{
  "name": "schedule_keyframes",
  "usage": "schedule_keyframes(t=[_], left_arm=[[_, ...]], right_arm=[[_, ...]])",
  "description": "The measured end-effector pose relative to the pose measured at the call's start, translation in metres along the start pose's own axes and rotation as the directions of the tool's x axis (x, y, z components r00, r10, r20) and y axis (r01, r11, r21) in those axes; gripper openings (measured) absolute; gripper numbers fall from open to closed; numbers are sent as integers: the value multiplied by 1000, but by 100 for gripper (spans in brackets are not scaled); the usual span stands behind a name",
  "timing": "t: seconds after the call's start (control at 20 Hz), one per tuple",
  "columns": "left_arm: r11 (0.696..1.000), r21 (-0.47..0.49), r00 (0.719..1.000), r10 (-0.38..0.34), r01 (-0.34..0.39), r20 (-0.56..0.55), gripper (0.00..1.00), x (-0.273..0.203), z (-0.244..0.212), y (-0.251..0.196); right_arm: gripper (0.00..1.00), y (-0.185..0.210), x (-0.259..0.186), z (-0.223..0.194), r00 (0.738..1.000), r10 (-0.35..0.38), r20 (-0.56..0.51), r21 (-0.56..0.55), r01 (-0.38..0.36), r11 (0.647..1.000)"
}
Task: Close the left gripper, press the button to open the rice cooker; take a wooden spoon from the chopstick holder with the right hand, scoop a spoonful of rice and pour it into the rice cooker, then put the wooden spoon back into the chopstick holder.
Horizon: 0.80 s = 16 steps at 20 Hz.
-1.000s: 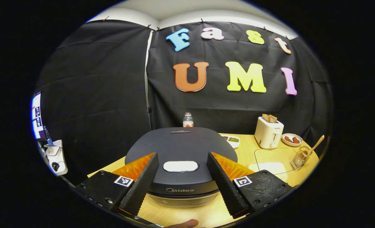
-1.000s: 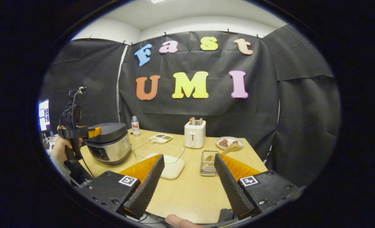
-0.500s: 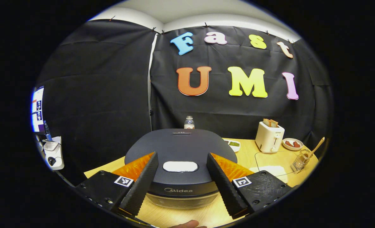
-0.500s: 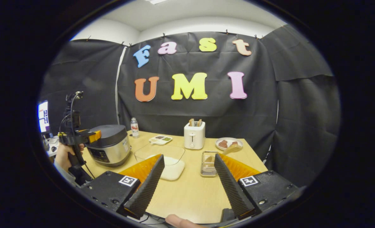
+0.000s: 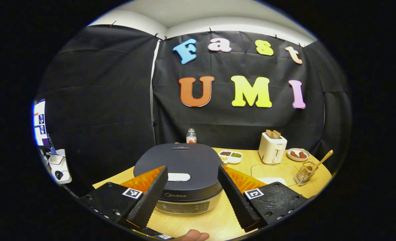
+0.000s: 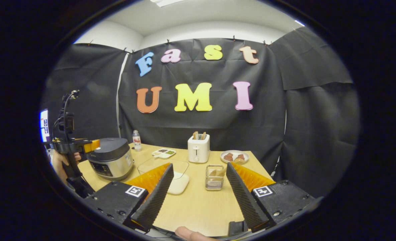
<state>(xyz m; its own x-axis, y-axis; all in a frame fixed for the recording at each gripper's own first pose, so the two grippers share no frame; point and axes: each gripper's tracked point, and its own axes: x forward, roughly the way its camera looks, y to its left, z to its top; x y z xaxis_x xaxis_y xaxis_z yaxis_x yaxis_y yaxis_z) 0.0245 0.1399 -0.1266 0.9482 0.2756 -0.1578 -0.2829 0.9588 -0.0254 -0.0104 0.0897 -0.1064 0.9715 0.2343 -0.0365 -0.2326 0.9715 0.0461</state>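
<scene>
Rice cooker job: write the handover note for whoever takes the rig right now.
Left claw: open, empty, in front of the closed dark grey rice cooker, off its white oval lid button.
Right claw: open, empty, above the wooden table.
Wooden spoon stands in the wire chopstick holder; white rice sits in the clear container.
Done: nothing.
Left: close left claw, press button, take spoon, scoop, pour, return spoon.

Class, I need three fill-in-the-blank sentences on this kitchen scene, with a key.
1. The rice cooker has its lid ___.
2. The wooden spoon stands in the ___ holder.
3. The slices of bread sit in the ___.
Missing words: shut; chopstick; toaster
</scene>
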Motion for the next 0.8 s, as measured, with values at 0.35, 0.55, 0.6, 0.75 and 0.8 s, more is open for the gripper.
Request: schedule_keyframes(t=[0.35, 0.55, 0.6, 0.75, 0.8], left_arm=[[996, 31, 996, -84, 83, 25, 95, -64, 31, -49], [994, -2, 992, -105, 106, 64, 95, -97, 46, -67], [993, -9, 991, -117, 118, 71, 95, -105, 48, -74], [993, 0, 987, -119, 119, 105, 95, -121, 57, -83], [992, -2, 986, -123, 124, 109, 95, -125, 56, -85]], right_arm=[[100, -18, -24, 31, 998, -45, 51, -1, 45, 999], [100, -28, -39, 45, 993, -78, 91, -12, 80, 997], [100, -31, -42, 46, 992, -89, 92, -18, 91, 996], [100, -34, -53, 49, 988, -111, 106, -32, 115, 993], [100, -35, -57, 49, 987, -117, 109, -30, 121, 992]])
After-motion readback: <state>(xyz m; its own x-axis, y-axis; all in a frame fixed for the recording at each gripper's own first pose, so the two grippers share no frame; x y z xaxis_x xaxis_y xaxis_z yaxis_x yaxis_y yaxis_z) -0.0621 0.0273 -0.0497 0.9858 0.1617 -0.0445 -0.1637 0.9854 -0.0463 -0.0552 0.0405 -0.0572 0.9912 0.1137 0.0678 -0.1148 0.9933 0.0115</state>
